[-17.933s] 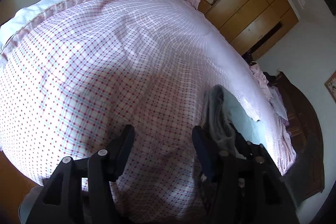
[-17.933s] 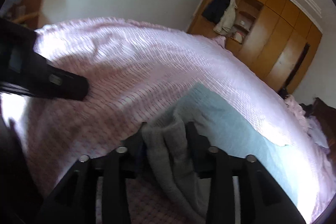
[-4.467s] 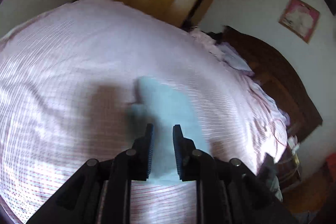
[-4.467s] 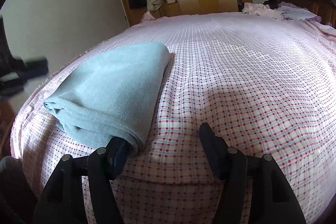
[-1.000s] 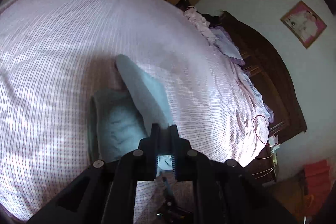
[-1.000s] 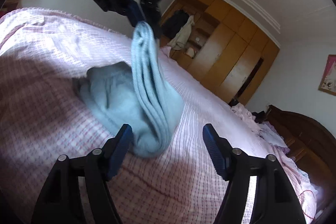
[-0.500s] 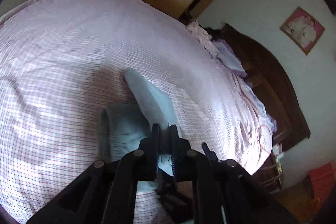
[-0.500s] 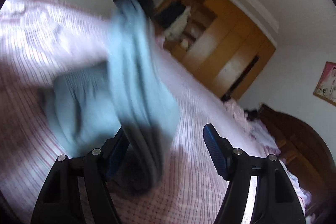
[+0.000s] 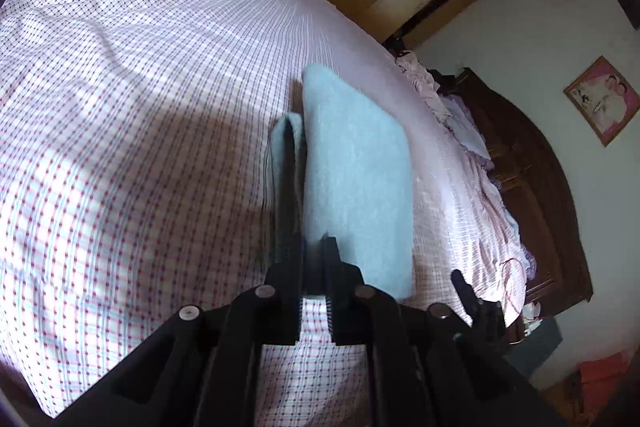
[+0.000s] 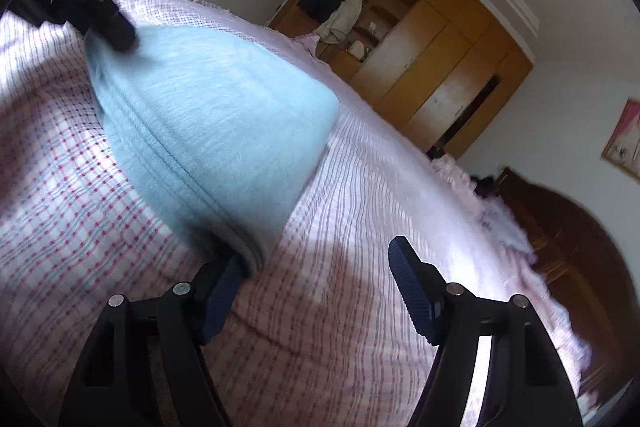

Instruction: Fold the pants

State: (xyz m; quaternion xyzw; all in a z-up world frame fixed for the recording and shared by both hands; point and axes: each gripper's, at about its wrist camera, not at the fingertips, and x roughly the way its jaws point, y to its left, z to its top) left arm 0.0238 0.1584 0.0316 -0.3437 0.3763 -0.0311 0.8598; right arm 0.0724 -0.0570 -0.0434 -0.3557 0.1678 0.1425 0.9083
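Observation:
The light blue pants (image 9: 356, 183) lie folded in a thick stack on the pink checked bedspread (image 9: 120, 107). My left gripper (image 9: 314, 247) is shut on the near edge of the top fold. In the right wrist view the pants (image 10: 208, 115) fill the upper left, and the left gripper (image 10: 108, 23) shows dark at their far corner. My right gripper (image 10: 316, 267) is open, its left finger touching the near lower edge of the pants.
A wooden wardrobe (image 10: 420, 67) with hanging clothes stands beyond the bed. A dark wooden headboard (image 9: 540, 187) and crumpled pink bedding (image 9: 460, 115) are at the right. A picture (image 9: 604, 99) hangs on the wall.
The raised fold of the pants has come down flat onto the stack. My left gripper lowered with it, still shut on the edge. My right gripper stayed open beside the pants.

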